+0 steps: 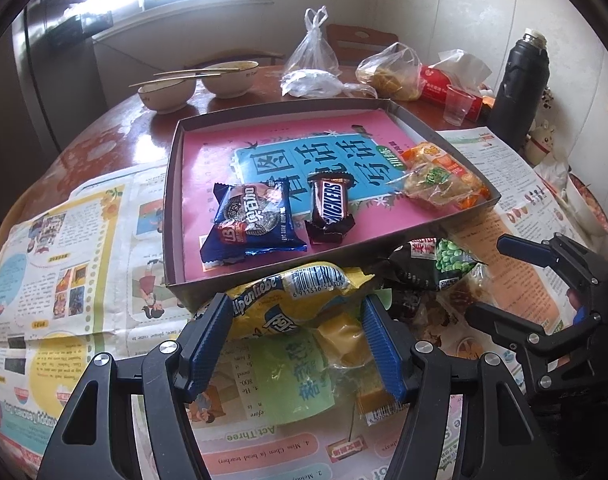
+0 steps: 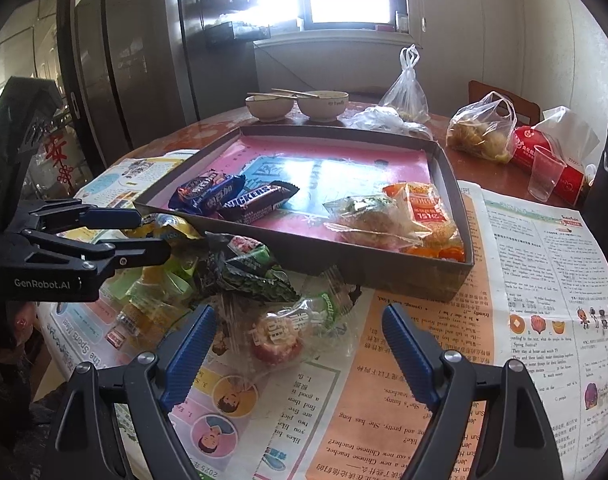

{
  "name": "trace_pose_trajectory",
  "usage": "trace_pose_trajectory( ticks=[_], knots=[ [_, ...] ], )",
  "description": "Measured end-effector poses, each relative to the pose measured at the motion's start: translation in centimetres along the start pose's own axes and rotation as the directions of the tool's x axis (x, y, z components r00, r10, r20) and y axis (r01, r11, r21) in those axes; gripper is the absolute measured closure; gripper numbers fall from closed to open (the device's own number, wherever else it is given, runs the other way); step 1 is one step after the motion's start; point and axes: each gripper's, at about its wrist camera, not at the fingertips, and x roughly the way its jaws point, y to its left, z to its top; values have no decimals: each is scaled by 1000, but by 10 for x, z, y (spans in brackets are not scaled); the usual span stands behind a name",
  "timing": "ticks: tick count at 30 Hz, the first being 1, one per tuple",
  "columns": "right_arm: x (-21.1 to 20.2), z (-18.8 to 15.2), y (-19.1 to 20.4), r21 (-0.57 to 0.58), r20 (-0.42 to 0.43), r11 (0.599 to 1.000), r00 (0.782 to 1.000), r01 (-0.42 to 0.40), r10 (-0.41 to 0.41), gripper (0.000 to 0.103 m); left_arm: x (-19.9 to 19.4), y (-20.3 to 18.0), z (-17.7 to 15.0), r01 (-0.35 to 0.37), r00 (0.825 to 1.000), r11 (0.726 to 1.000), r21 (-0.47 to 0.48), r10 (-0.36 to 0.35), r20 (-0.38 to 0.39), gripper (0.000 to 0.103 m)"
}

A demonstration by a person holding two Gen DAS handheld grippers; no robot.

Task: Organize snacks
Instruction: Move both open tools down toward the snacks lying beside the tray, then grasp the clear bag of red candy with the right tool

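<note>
On the bench, left side: left hand-held gripper (image 1: 296, 322), jaws partly spread, astride the yellow candy bag (image 1: 288, 300), not visibly pinching it.
Candy bag axis: nine to three, across the jaws; nearest the left hand.
Middle: tray (image 1: 176, 184) at twelve, cookies and Snickers already inside.
Right side: right hand-held gripper (image 2: 300, 332), jaws wide and empty, clear-wrapped snack (image 2: 288, 328) between them, untouched.

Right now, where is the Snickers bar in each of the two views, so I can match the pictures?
Left wrist view: the Snickers bar lies in the tray, centre of the picture, just right of the blue Oreo pack.
Right wrist view: the Snickers bar lies left of centre, near the tray's front wall.
Shared landmark: the Oreo pack touching it.
</note>
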Motion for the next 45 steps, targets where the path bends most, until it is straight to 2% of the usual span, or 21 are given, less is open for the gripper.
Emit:
trace_pose_trajectory(
  ticks=[16, 19, 24, 41, 45],
  knots=[
    [23, -5, 11, -83, -48, 996, 998, 23, -27, 18, 9, 2, 2, -17, 1000, 1000, -17, 17, -8, 35],
    [25, -7, 14, -108, -58, 994, 997, 33, -40, 25, 10, 0, 3, -26, 1000, 1000, -10, 26, -10, 35],
    [22, -10, 13, -97, -54, 995, 998, 10, -16, 40, 13, -4, 3, -43, 999, 999, -3, 43, -18, 35],
    [11, -10, -5, -34, -38, 999, 999, -18, 16, 50, 18, -14, 2, -50, 998, 999, 13, 50, -27, 35],
    [14, -12, -3, -40, -59, 999, 998, -22, 20, 50, 19, -18, 1, -43, 998, 999, 26, 44, -35, 40]
  ],
)
